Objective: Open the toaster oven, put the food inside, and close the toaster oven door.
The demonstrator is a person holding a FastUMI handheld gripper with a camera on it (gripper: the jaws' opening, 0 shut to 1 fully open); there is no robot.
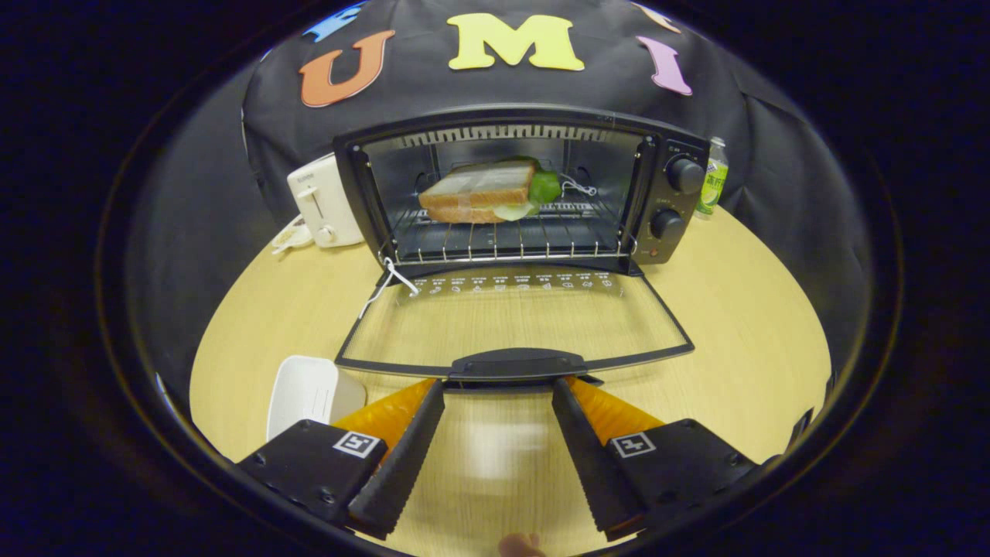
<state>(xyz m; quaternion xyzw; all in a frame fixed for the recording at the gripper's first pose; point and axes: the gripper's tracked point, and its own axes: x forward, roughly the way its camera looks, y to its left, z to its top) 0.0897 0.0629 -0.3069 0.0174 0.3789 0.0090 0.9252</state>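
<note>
I have the gripper (499, 387) spread wide and holding nothing, its two fingertips at the near edge of the lowered toaster oven door (514, 325), one on each side of the door handle (517, 362), which sits at twelve o'clock just ahead of them. The sandwich (483, 193) already lies on the wire rack (510, 244) inside the toaster oven (526, 189), farther out along that same twelve o'clock line, so I judge that only the closing is left. To do that well I would bring the fingers under the handle rather than pinch it, lift at its middle so the door swings evenly on its hinge, and follow the arc up and forward until the door meets the frame. A push off-centre could twist the door or slide the oven back on the table (742, 340). A white string (390, 280) hangs at the hinge corner, about eleven o'clock from the handle; I would check it does not catch. The white dish (305, 391) at nine o'clock beside my left finger, the white toaster (325, 201) at eleven and the bottle (711, 182) at one stay out of the path.
</note>
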